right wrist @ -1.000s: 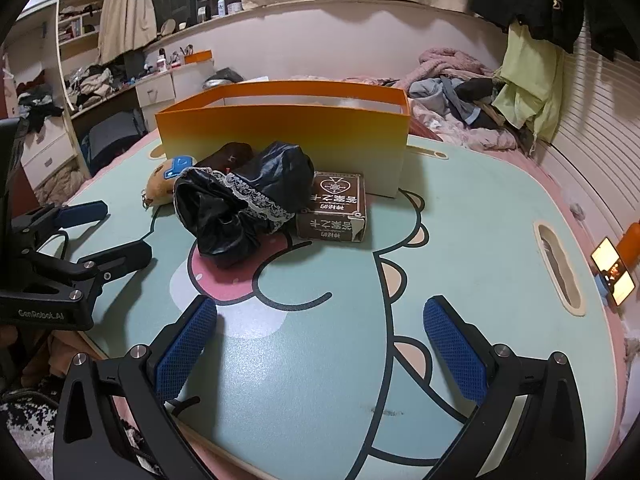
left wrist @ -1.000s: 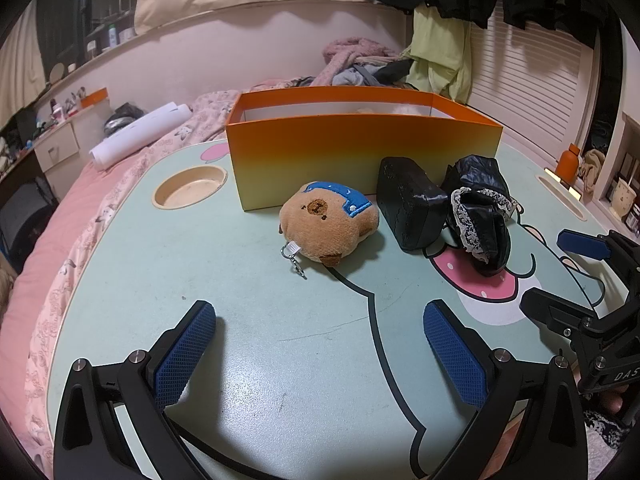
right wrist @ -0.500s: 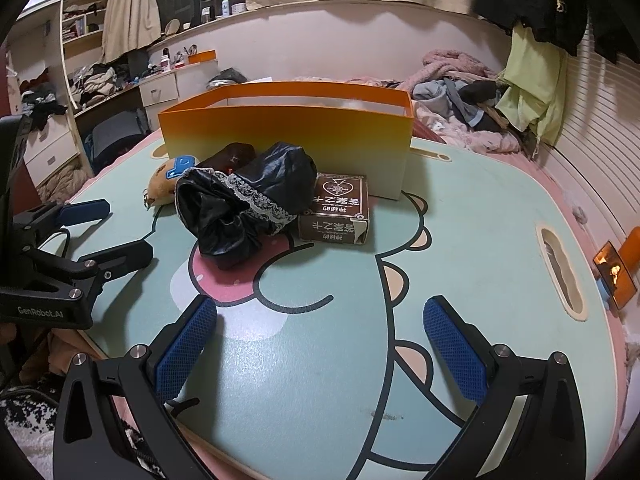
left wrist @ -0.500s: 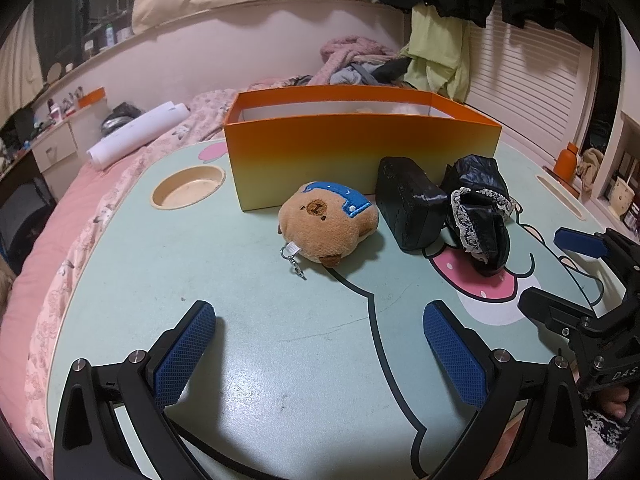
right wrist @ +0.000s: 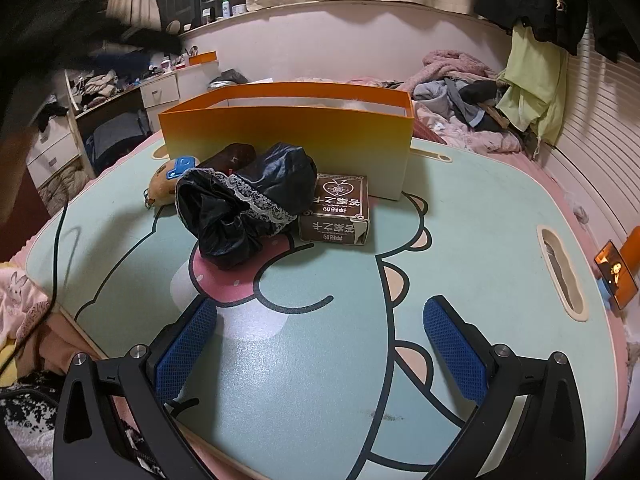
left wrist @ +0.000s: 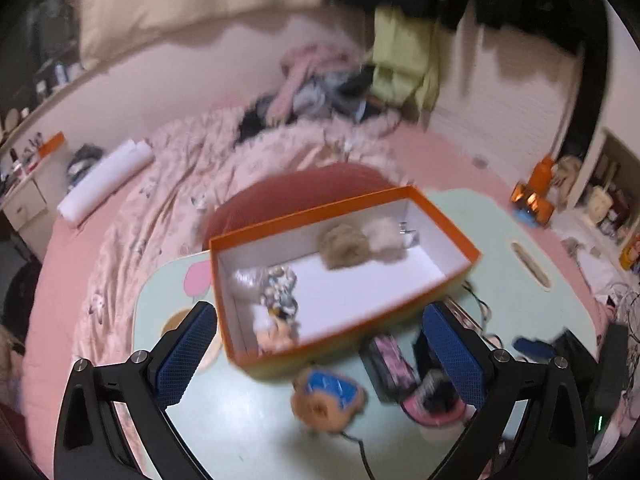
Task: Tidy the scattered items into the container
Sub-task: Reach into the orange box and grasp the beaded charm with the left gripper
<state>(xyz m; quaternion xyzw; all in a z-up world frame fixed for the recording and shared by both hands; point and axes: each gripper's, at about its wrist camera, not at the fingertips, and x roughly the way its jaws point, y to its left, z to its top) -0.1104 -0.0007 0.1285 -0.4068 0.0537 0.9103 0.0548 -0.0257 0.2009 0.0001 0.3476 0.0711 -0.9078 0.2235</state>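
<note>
The left claw (left wrist: 320, 356) is up high & looks down into the orange box (left wrist: 436, 216). Its blue pads (left wrist: 186, 354) are wide apart but closing a bit, w/ nothing between them. This view is blurry

The box sits on the table (left wrist: 520, 292), which is light green w/ a cartoon drawn on it. Inside the box, at the far end, are 2 fluffy things (left wrist: 360, 240), one tan & one pale. At the near end is a small heap of little toys (left wrist: 278, 300); can't tell what each one is

4 things are on the table outside the box, just in front of it. The bear toy (left wrist: 328, 396) w/ a blue patch lies closest to the left claw. Next to it is a dark pouch (left wrist: 390, 362). In the right cam the black bag w/ white lace (right wrist: 248, 204) lies on the pink part of the cartoon, touching the brown card box (right wrist: 338, 210). The card box lies flat, near the orange box wall

The right claw (right wrist: 320, 352) hovers low over the near part of the table. Its pads are wide apart & hold nothing. It is well apart from the black bag

A bed w/ a pink blanket (left wrist: 160, 184) is behind the table
</note>
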